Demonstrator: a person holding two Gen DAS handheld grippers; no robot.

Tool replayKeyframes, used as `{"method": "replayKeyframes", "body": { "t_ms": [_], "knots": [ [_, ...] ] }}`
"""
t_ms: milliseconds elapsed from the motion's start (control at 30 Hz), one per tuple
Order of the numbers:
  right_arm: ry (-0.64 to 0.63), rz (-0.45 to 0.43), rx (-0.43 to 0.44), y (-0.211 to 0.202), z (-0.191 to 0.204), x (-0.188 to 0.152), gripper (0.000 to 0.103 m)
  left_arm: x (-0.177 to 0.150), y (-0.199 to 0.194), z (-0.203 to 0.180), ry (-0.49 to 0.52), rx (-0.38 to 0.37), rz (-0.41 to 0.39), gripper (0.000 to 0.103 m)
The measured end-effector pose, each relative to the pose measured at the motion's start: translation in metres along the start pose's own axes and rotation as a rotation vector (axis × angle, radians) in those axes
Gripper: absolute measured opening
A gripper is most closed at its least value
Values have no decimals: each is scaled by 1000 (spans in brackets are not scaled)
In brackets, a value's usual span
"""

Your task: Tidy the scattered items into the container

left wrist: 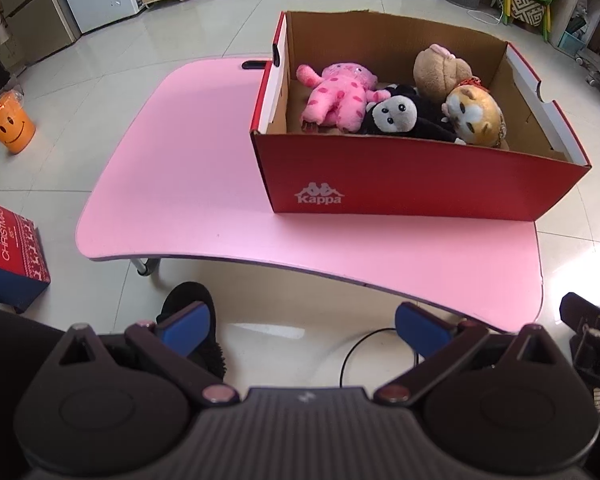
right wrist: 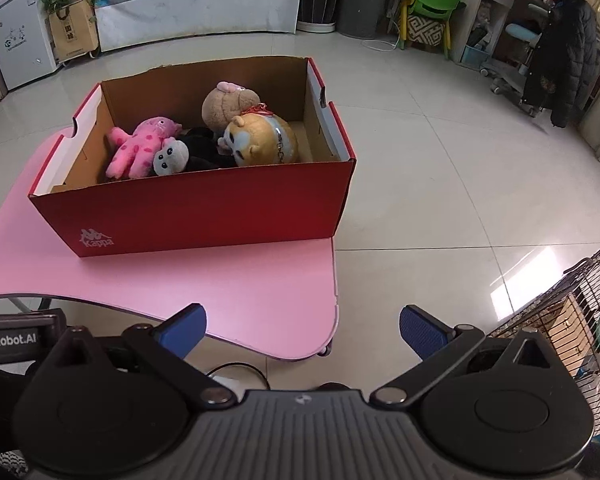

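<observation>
Plush toys [left wrist: 396, 100] — all four inside shoebox [left wrist: 412, 180] | counter [left wrist: 188, 168] bare, task judged complete | left claw [left wrist: 300, 326], right claw [right wrist: 302, 330] — spread, empty, pulled clear.

We see an orange smiley bucket [left wrist: 10, 122] on the tiled floor [left wrist: 148, 60] off the pink table's [left wrist: 188, 168] left edge, and a Christmas box [left wrist: 10, 254] near its front left corner. A green chair [right wrist: 434, 4] stands far behind, a wire cage [right wrist: 572, 320] at right.
</observation>
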State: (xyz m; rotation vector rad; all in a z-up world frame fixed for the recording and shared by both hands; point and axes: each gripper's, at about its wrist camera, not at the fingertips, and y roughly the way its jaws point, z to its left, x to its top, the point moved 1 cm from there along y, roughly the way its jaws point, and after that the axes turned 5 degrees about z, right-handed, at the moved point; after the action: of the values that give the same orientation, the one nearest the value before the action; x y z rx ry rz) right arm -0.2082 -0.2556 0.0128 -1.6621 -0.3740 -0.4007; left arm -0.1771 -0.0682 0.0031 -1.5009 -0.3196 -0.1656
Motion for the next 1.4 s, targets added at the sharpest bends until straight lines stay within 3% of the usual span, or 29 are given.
{"method": "replayKeyframes", "body": {
  "t_ms": [400,600,733,1000,1400],
  "knots": [
    [-18,-5,-5,-4,-2,12,103,5,-9,-7,-5,6,-9,103],
    [-95,-33,-41,4,5,22,103,13,0,-16,9,19,-6,103],
    [-46,-10,21,14,0,25,103,16,5,-22,13,13,2,103],
    [18,50,56,27,-3,23,103,18,13,-22,9,28,21,103],
    [20,73,35,36,5,22,103,19,15,-19,5,18,27,103]
  ]
}}
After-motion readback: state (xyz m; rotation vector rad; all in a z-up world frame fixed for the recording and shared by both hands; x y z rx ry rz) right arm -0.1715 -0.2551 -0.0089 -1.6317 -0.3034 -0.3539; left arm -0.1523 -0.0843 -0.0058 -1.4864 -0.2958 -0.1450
